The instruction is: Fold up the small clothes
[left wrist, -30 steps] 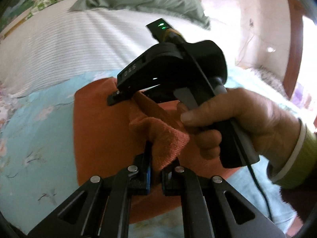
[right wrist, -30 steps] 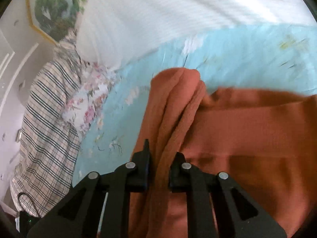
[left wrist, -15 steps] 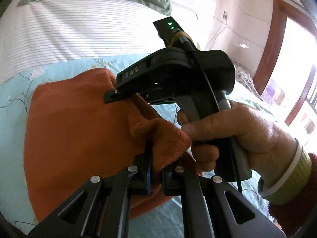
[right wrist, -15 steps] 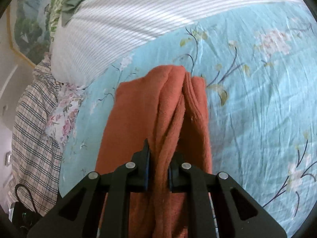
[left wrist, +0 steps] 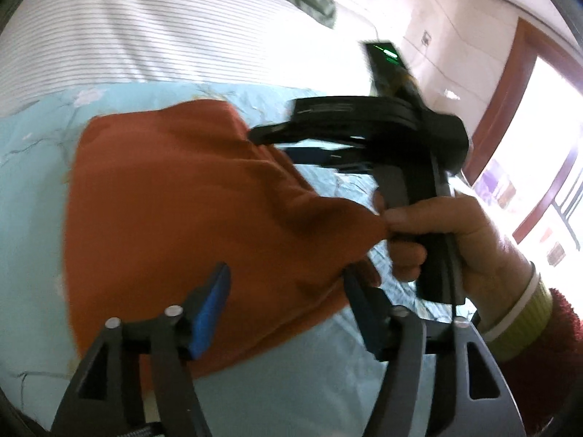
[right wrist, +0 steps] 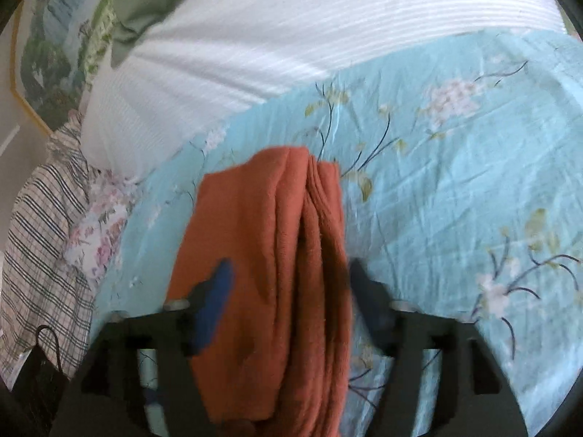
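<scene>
My left claw (left wrist: 286, 304) gapes wide, fingers spread either side of the rust-orange cloth (left wrist: 189, 225), gripping nothing. The cloth lies on the blue floral bedsheet (left wrist: 29, 182) just ahead of the claw, one bunched corner pointing at my right hand (left wrist: 448, 240). My right claw (right wrist: 288, 291) stands wide open too, the cloth's folded ridges (right wrist: 291, 255) running loose between its fingers, stretching away toward the white striped bedding (right wrist: 291, 36). Both views are slightly blurred.

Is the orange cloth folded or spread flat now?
Folded. The orange cloth lies doubled on the blue floral sheet, stacked edges showing along its right side; both grippers stand open around it.
</scene>
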Motion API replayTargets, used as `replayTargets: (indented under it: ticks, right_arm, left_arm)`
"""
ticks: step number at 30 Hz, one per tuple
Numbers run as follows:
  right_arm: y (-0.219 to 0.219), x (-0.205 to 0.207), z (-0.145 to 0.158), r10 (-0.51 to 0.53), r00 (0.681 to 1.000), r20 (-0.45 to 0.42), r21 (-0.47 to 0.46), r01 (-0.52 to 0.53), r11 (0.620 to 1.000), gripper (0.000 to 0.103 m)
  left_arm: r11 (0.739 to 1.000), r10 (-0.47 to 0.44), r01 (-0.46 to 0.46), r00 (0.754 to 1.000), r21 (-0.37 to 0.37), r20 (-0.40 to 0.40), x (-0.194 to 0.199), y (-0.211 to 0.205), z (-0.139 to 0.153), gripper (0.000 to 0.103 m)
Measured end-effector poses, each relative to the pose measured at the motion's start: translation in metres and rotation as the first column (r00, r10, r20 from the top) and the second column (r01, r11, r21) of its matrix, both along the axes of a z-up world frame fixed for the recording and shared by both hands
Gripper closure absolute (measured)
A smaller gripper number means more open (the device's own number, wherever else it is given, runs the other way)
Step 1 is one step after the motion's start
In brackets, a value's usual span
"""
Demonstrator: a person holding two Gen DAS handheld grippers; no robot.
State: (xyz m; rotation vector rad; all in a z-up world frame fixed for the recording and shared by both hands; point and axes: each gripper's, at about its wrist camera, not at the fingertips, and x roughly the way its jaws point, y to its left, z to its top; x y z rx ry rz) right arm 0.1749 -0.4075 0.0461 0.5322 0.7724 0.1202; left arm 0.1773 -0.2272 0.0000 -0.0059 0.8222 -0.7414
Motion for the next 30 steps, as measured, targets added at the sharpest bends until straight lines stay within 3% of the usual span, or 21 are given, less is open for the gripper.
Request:
replayTargets:
  ticks: [2, 6, 11, 14, 17, 21, 22, 23, 24, 27, 28, 30]
  right_arm:
    - [0.000, -0.003, -0.001, 0.002, 1.000, -0.003, 0.010, -0.002, 1.000, 0.020]
    - [0.000, 0.000, -0.015, 0.005, 0.998, -0.062, 0.012, -0.004, 1.000, 0.020]
    - [0.002, 0.008, -0.030, 0.024, 0.994, -0.104, 0.059, -0.017, 0.998, 0.020]
    - [0.002, 0.014, -0.038, 0.031, 0.993, -0.118, 0.094, -0.020, 0.995, 0.020]
    - [0.001, 0.016, -0.041, 0.035, 0.992, -0.125, 0.110, -0.021, 0.994, 0.021]
    - [0.009, 0.022, -0.045, 0.076, 0.985, -0.157, 0.094, -0.062, 0.994, 0.042]
    - [0.011, 0.024, -0.047, 0.085, 0.983, -0.162, 0.103, -0.069, 0.992, 0.052]
    - [0.011, 0.025, -0.050, 0.092, 0.982, -0.166, 0.127, -0.072, 0.989, 0.057]
    - [0.011, 0.025, -0.053, 0.096, 0.981, -0.169, 0.152, -0.070, 0.986, 0.062]
    - [0.022, 0.020, -0.046, 0.091, 0.984, -0.152, 0.128, -0.072, 0.989, 0.070]
    - [0.027, 0.017, -0.041, 0.093, 0.986, -0.139, 0.123, -0.076, 0.989, 0.071]
    - [0.040, 0.012, -0.033, 0.113, 0.988, -0.104, 0.148, -0.097, 0.984, 0.073]
  left_arm:
    - [0.999, 0.047, -0.047, 0.999, -0.002, -0.002, 0.003, 0.023, 0.003, 0.022]
    - [0.986, 0.167, -0.167, 0.986, 0.016, -0.026, 0.028, 0.069, 0.004, 0.019]
    - [0.964, 0.258, -0.264, 0.948, -0.008, -0.188, 0.074, 0.116, -0.020, 0.019]
    - [0.946, 0.310, -0.323, 0.921, -0.015, -0.237, 0.096, 0.125, -0.037, 0.019]
    - [0.947, 0.301, -0.321, 0.911, -0.025, -0.281, 0.112, 0.121, -0.050, 0.019]
    - [0.963, 0.237, -0.264, 0.922, -0.049, -0.305, 0.130, 0.105, -0.052, 0.019]
    - [0.966, 0.221, -0.253, 0.917, -0.054, -0.332, 0.135, 0.101, -0.055, 0.022]
    - [0.969, 0.199, -0.237, 0.915, -0.069, -0.350, 0.141, 0.097, -0.057, 0.034]
    - [0.973, 0.173, -0.217, 0.913, -0.081, -0.370, 0.143, 0.093, -0.060, 0.038]
    - [0.974, 0.174, -0.214, 0.920, -0.079, -0.350, 0.149, 0.085, -0.061, 0.059]
    - [0.973, 0.170, -0.212, 0.925, -0.091, -0.339, 0.147, 0.089, -0.058, 0.073]
    - [0.971, 0.163, -0.211, 0.930, -0.113, -0.330, 0.140, 0.098, -0.047, 0.076]
